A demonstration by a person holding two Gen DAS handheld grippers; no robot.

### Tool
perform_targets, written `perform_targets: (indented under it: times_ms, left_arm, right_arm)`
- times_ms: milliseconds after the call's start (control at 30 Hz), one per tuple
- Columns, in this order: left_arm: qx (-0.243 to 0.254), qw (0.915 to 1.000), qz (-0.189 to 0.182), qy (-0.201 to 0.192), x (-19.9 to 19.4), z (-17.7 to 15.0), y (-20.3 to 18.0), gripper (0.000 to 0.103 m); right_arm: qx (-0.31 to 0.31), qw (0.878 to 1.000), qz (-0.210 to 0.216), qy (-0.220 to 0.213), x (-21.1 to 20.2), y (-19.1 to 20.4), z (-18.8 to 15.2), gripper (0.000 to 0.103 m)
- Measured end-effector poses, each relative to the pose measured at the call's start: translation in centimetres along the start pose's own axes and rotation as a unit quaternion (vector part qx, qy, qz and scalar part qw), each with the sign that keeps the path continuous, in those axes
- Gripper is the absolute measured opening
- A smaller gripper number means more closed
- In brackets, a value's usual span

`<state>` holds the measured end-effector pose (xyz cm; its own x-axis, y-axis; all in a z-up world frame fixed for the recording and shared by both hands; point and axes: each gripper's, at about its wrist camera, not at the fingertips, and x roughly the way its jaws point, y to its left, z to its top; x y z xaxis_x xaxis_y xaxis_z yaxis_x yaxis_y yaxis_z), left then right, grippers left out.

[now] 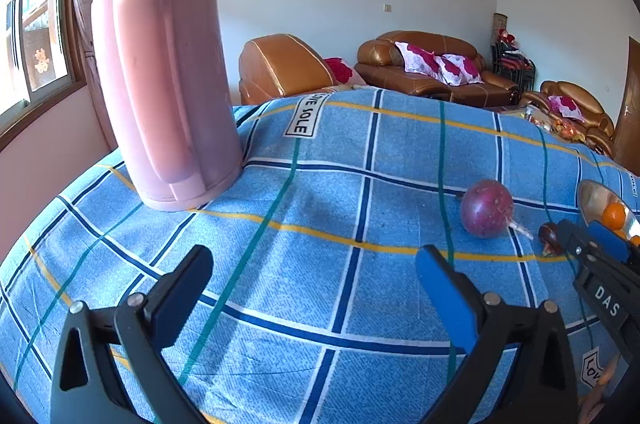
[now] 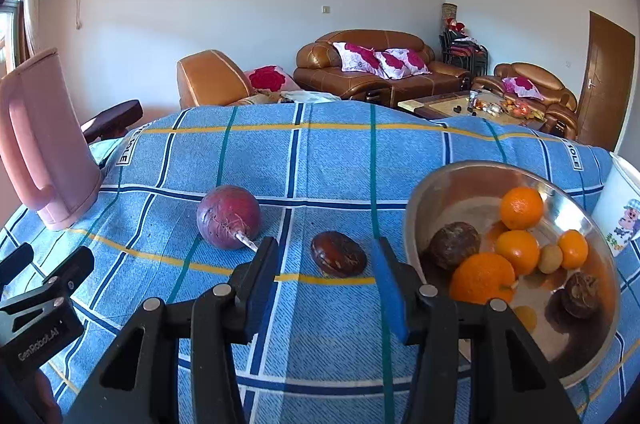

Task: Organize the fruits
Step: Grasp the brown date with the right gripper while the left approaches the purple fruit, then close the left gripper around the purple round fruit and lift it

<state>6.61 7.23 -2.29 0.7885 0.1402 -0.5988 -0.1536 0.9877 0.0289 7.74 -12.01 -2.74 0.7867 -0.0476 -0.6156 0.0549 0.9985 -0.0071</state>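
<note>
From the left wrist, the left gripper (image 1: pixel 314 266) tilts down over the blue cloth (image 1: pixel 280 208) with its jaws spread wide and nothing between them; one pink jug (image 1: pixel 164 80) stands upright to its left, and one round purple fruit (image 1: pixel 486 208) lies to the right, its white stem pointing toward the right gripper (image 1: pixel 588 244). From the right wrist, the right gripper (image 2: pixel 326 266) tilts down with its jaws apart on either side of one flat brown fruit (image 2: pixel 339 254), not touching it; the fruit's long side runs left to right. Just right of it, the bowl (image 2: pixel 440 184) holds four oranges (image 2: pixel 522 207), two brown fruits (image 2: pixel 455 245) and one small tan fruit (image 2: pixel 550 258).
</note>
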Motion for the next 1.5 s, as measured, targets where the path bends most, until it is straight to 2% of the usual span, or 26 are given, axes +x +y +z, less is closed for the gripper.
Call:
perform_targets:
  times_ms: [133,200,267,467,700,800,967,1033,1100,1167,1333,1500]
  left_arm:
    - [0.000,1.0000,0.006,0.002,0.2,0.1,0.2,0.103]
    - [0.001,1.0000,0.008,0.002,0.2,0.0,0.2,0.103]
    - [0.002,1.0000,0.009,0.001,0.1,0.0,0.2,0.103]
    - [0.005,0.9999,0.009,0.001,0.1,0.1,0.1,0.103]
    - [0.008,0.9999,0.010,0.002,0.1,0.1,-0.1,0.103]
    - [0.009,0.9999,0.004,0.007,0.3,0.1,0.0,0.103]
    - [0.007,0.9998,-0.010,0.013,0.6,0.1,0.1,0.103]
    - [0.008,0.9998,-0.014,0.013,0.6,0.1,0.0,0.103]
    - [0.009,0.9998,-0.018,0.007,0.5,0.1,0.0,0.103]
    - [0.010,0.9997,-0.023,0.000,0.3,0.2,-0.1,0.103]
    - [0.004,0.9990,-0.043,-0.008,0.1,0.2,0.1,0.103]
    - [0.001,0.9978,-0.065,-0.011,0.0,0.2,-0.1,0.103]
  right_arm:
    - [-0.014,0.999,-0.001,0.041,2.3,0.7,0.7,0.043]
    - [-0.030,0.999,-0.012,0.037,2.7,1.2,1.0,0.042]
    - [-0.038,0.997,-0.030,0.055,3.5,1.2,1.1,0.042]
    - [-0.044,0.996,-0.042,0.064,4.6,0.8,1.3,0.042]
    - [-0.033,0.994,-0.040,0.097,6.2,-0.3,1.7,0.041]
    - [-0.056,0.991,-0.055,0.106,6.8,0.3,1.9,0.035]
    - [-0.056,0.991,-0.059,0.103,6.2,0.4,1.8,0.034]
    - [-0.061,0.992,-0.066,0.088,5.3,0.6,1.6,0.027]
    - [-0.067,0.995,-0.046,0.058,3.5,1.0,1.2,0.025]
    - [-0.070,0.997,-0.035,0.026,1.8,1.4,0.6,0.025]
    - [-0.027,0.997,0.061,-0.049,-2.6,0.3,-0.6,0.025]
    - [0.006,0.993,0.077,-0.084,-4.9,-0.4,-1.6,0.025]
